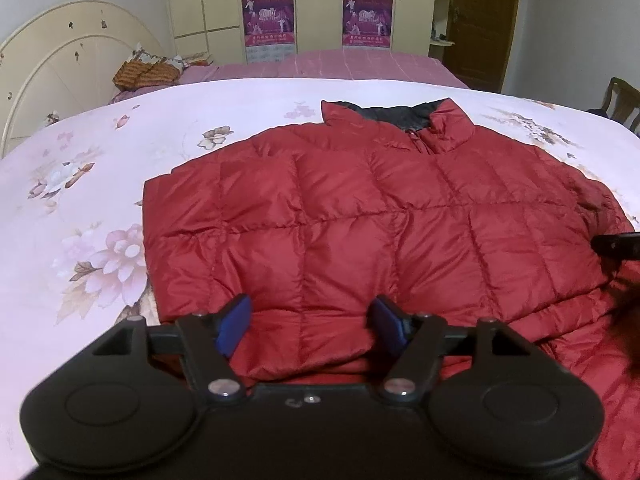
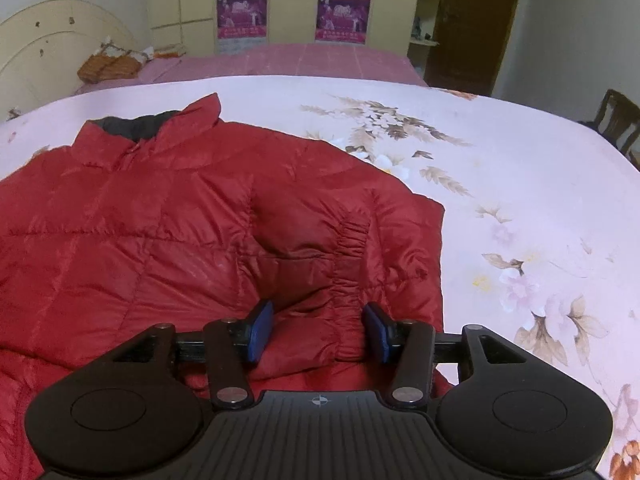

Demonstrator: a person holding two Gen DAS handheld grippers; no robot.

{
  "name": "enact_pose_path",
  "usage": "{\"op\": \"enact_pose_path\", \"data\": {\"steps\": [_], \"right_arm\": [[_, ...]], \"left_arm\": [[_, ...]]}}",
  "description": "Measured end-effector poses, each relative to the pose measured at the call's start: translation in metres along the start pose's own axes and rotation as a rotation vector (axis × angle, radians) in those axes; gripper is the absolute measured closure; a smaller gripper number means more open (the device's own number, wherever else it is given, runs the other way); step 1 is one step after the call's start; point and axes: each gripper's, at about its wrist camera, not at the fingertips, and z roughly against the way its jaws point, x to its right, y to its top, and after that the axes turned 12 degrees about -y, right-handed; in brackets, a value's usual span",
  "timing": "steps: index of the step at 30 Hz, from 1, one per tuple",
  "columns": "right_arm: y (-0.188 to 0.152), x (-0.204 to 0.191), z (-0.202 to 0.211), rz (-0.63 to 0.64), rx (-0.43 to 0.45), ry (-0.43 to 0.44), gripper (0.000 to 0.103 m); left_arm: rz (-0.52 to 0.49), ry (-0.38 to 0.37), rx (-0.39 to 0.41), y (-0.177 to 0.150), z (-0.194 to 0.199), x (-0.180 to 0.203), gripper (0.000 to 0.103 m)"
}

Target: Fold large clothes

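With both sleeves folded in, the spread left gripper (image 1: 310, 330) and right gripper (image 2: 318, 332) should pinch the red jacket (image 1: 360, 216) near hem evenly, then lift toward the far collar (image 1: 396, 120).

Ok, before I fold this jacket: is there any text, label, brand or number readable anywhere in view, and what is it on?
Nothing can be read.
Magenta posters on the wardrobe doors: lines of text, too small and blurred.
Red puffer jacket: no label or brand visible.
Right hand-held gripper: only a small round mark on its body, no words.
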Motion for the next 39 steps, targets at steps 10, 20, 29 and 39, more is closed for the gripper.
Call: {"op": "enact_pose_path", "data": {"steps": [10, 20, 29, 39], "right_arm": [[-0.026, 0.002, 0.078, -0.079, 0.072, -0.013, 0.019], [-0.067, -0.001, 0.141, -0.064, 0.080, 0.048, 0.019], [-0.119, 0.015, 0.171, 0.009, 0.066, 0.135, 0.019], [-0.179, 0.058, 0.191, 0.069, 0.036, 0.094, 0.019]], "left_arm": [[-0.040, -0.095, 0.022, -0.008, 0.042, 0.000, 0.030], [-0.050, -0.127, 0.043, -0.036, 0.096, 0.006, 0.023], [-0.023, -0.083, 0.028, -0.097, 0.142, 0.009, 0.022], [0.066, 0.004, 0.021, -0.158, 0.192, -0.006, 0.023]]}}
